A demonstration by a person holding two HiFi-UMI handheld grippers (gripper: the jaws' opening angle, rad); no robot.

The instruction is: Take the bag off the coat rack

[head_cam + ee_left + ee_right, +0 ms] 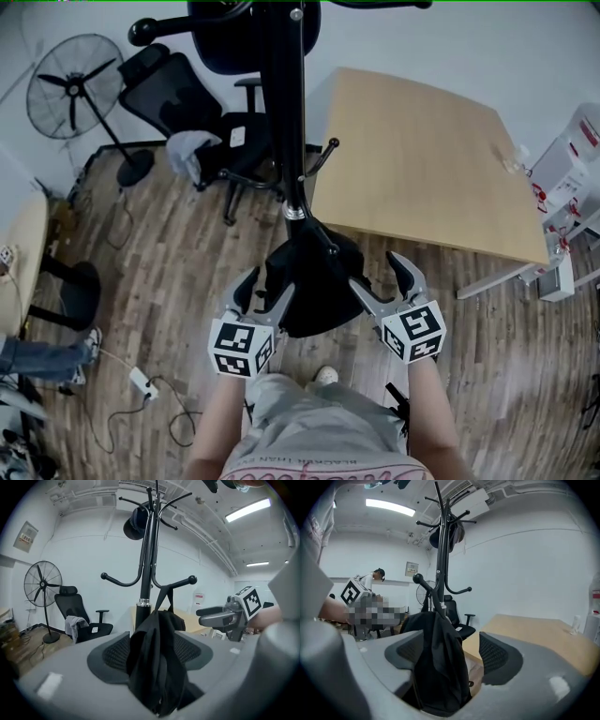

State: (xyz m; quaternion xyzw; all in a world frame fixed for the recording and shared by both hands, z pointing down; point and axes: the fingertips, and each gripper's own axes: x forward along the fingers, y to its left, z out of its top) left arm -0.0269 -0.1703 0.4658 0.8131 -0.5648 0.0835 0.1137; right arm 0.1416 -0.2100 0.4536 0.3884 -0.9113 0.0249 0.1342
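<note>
left gripper (264, 289) + right gripper (375, 270): 2, spread | bag (311, 305): 1 | coat rack (285, 112): 1

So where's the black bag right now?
Head view, centre: the bag hangs from the coat rack, left of the wooden table, between the left gripper and the right gripper, inside both open jaws.

Standing fan (73, 86) beside a black office chair (167, 91), wooden table (422, 159) nearby

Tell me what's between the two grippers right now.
The black bag on the coat rack hangs between left gripper and right gripper, seen in the head view.
</note>
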